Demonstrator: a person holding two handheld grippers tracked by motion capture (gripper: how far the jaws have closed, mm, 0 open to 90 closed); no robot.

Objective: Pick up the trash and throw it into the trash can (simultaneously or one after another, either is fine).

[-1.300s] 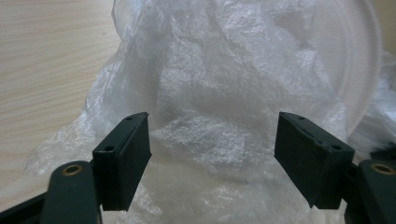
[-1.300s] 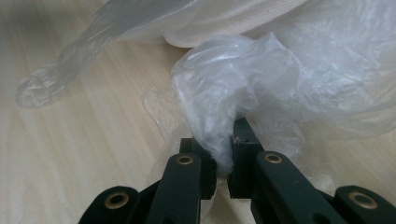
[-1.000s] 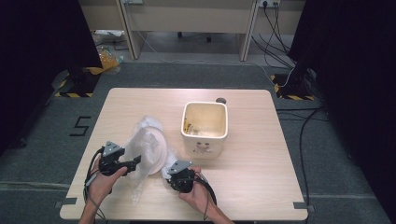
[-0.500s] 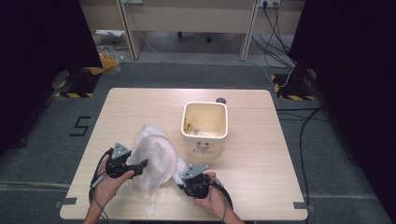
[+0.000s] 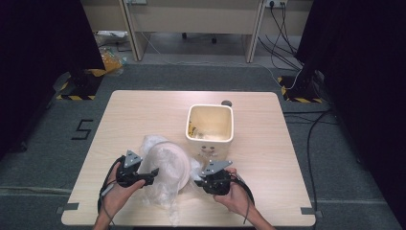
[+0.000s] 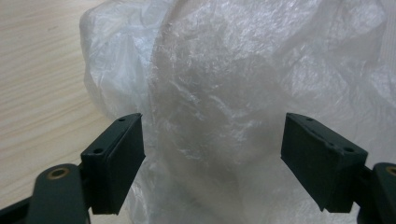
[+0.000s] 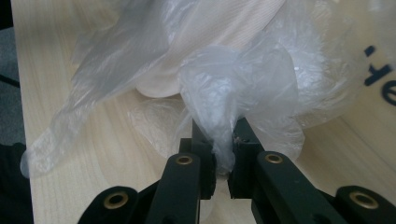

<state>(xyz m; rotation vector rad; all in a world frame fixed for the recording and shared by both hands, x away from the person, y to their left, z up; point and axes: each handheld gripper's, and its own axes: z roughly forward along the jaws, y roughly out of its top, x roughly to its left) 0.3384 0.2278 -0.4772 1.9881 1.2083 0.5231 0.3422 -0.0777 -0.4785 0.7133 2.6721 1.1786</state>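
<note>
Fingers [image 7: 243, 135] of the right gripper [image 7: 223, 154] pinch the plastic bag [image 7: 233, 79] beside unreadable dark lettering [image 7: 380, 79].

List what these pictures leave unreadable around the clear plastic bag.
- Round white object, high view: veiled by the crinkled clear plastic bag; unidentifiable.
- Dark lettering on the cream square bin, right gripper view: cut off by the edge.
- Bin contents, high view: too small.

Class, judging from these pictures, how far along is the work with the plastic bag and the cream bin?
Done: the right gripper has pinched a fold of the clear plastic bag. In hand: the left gripper, jaws just opened, faces the bag without pressing it. Left: the bag lies beside the cream bin, not in it.
</note>
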